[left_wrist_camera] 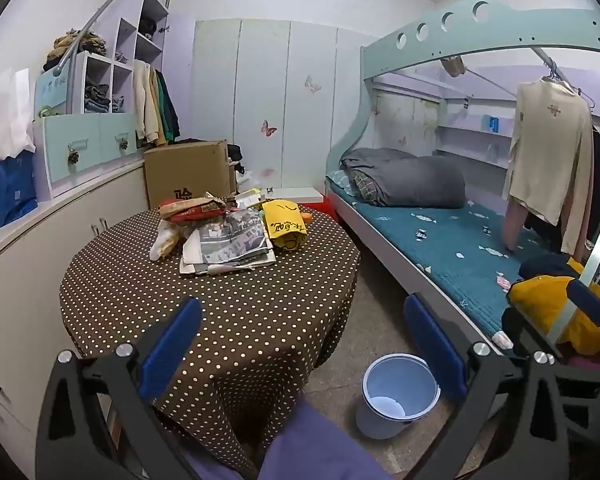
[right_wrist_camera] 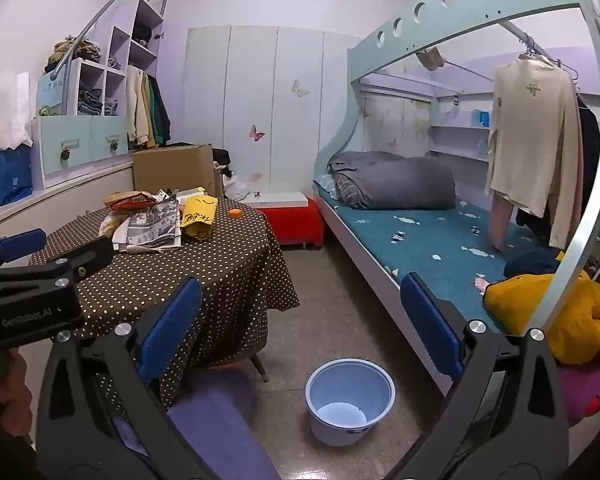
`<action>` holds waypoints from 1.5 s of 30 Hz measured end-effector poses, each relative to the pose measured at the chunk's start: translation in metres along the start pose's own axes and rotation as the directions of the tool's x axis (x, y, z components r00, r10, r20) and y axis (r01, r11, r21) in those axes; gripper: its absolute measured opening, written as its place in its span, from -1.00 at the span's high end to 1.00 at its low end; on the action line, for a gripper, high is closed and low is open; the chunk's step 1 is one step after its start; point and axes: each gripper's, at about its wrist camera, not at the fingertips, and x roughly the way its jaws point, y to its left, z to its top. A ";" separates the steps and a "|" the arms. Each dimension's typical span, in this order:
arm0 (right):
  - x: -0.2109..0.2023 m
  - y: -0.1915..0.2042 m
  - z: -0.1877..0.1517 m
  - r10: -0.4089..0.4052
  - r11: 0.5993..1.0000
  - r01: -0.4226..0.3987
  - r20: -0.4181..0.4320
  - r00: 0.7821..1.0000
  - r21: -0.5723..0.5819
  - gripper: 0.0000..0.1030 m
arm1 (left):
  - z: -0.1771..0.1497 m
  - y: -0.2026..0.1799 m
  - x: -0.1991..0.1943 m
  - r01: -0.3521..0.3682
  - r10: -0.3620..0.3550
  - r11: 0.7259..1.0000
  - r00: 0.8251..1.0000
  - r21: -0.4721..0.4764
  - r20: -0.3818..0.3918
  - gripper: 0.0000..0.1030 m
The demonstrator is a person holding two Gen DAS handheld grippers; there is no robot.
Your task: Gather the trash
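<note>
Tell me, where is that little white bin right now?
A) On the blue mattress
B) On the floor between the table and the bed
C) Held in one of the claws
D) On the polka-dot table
B: the white bin stands open and upright on the floor, with the polka-dot table on one side and the bed on the other; neither claw touches it.

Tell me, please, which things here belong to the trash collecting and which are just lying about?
For the job:
- newspaper
- yellow bag
- red-brown wrapper
- white bin on the floor
- left tool and right tool, both open and empty

Just lying about:
- cardboard box
- grey blanket
- hanging cream shirt
- yellow garment
</note>
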 end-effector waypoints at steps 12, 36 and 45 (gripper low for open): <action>0.004 -0.001 -0.001 0.022 1.000 -0.022 -0.020 1.000 0.015 -0.88 | -0.002 -0.002 0.005 -0.012 0.013 1.000 1.000 0.013 -0.021 -0.92; 0.007 0.004 -0.002 0.050 0.999 -0.049 -0.024 0.998 0.020 -0.88 | -0.003 0.000 0.000 -0.048 0.048 0.999 0.999 0.004 -0.012 -0.92; 0.007 0.002 -0.002 0.048 0.999 -0.048 -0.020 0.999 0.015 -0.88 | -0.002 0.000 -0.001 -0.053 0.053 0.999 0.998 0.007 -0.016 -0.92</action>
